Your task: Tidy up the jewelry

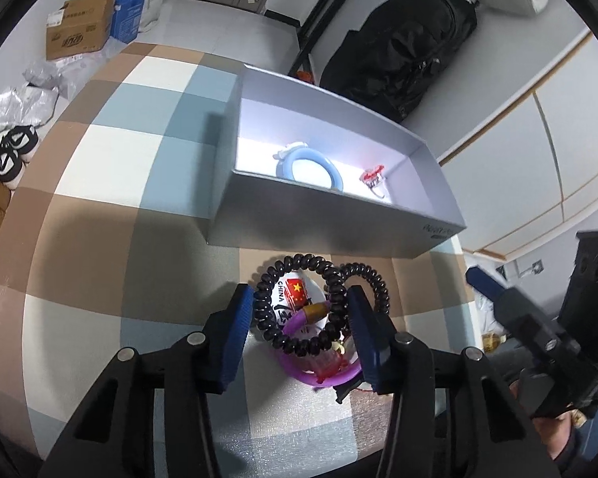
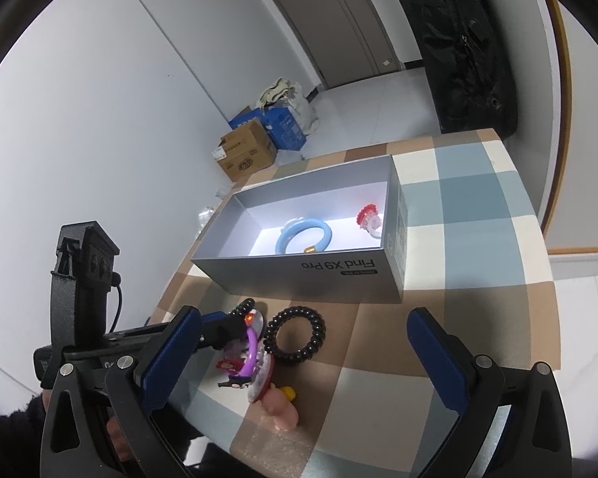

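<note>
A grey open box (image 1: 331, 235) (image 2: 307, 275) sits on the checked tablecloth and holds a light blue bracelet (image 1: 311, 167) (image 2: 303, 236) and a red and white ring (image 1: 372, 179) (image 2: 367, 217). In front of it lies a pile: two black spiral hair ties (image 1: 299, 302) (image 2: 295, 334), a purple bracelet (image 1: 319, 362) (image 2: 248, 352) and a round China badge (image 1: 291, 298). My left gripper (image 1: 301, 336) is open, its blue pads either side of the pile. My right gripper (image 2: 299, 354) is open wide above the table, apart from the pile.
A pink figurine (image 2: 281, 410) lies by the pile. A black backpack (image 1: 398, 44) hangs beyond the table's far edge. Cardboard and blue boxes (image 1: 87, 24) (image 2: 255, 143) and bags lie on the floor. Shoes (image 1: 4, 151) lie at the left.
</note>
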The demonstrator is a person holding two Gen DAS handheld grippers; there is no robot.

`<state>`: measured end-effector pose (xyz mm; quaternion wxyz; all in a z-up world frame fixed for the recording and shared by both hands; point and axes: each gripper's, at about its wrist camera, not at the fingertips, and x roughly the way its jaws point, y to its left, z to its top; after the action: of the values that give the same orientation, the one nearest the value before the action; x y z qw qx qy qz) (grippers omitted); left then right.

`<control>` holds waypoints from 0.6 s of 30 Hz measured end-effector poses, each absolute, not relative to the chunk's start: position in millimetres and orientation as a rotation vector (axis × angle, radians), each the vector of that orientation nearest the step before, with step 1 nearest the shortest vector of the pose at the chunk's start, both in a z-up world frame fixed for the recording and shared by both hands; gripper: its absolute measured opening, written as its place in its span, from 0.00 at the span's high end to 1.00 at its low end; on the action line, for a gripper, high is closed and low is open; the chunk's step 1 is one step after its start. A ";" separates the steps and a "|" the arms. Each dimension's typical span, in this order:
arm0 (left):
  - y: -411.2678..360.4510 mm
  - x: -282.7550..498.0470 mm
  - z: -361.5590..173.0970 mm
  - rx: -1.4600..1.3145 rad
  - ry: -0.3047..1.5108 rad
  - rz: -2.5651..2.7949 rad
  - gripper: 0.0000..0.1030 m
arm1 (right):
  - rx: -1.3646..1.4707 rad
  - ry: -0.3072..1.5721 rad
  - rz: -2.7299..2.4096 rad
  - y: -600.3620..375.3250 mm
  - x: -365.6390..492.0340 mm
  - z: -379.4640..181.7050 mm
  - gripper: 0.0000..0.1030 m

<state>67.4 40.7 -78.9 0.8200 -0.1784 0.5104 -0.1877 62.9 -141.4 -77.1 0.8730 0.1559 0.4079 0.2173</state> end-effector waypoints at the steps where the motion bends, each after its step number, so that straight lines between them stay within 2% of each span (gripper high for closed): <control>1: 41.8 67.7 -78.0 -0.393 1.083 -0.402 0.59 | 0.324 0.855 0.453 -141.2 62.6 -77.6 0.00; 18: 70.2 53.8 -50.6 -0.498 0.963 -0.356 0.59 | 0.184 0.894 0.502 -102.6 44.7 -79.7 0.00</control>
<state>53.8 70.2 -50.6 0.8414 -0.2359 0.4560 -0.1687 44.7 -102.6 -79.7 0.8674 0.0877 0.4271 0.2397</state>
